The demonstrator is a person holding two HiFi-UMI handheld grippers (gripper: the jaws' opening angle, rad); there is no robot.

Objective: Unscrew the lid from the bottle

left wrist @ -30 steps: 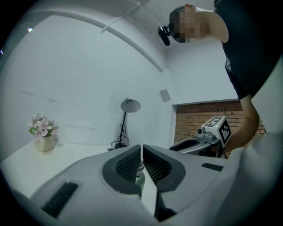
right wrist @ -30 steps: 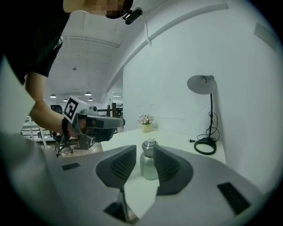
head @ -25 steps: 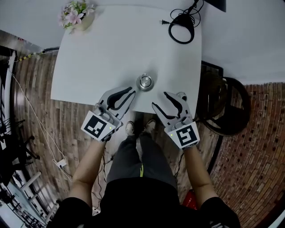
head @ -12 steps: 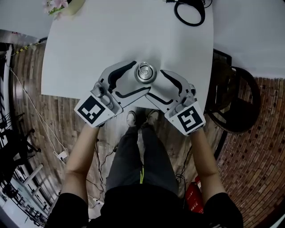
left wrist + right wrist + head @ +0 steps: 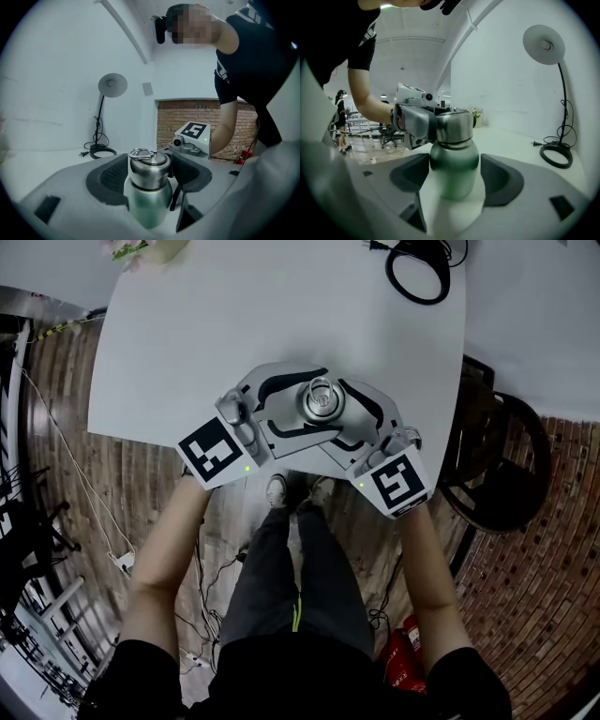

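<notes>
Bottle: green steel bottle [image 5: 322, 400] stands upright on the white table [image 5: 234, 315], close to its near edge.
Lid: steel lid [image 5: 148, 165] sits screwed on, with a ring on top.
Left gripper [image 5: 149, 161]: jaws are spread wide at lid height, pads on either side without pressing. It is likely placed to turn the lid.
Right gripper [image 5: 454, 161]: jaws are spread wide around the green body, with a gap on each side. It is probably meant to steady the bottle.
Stage: nothing is gripped yet and the unscrewing has not begun.
</notes>
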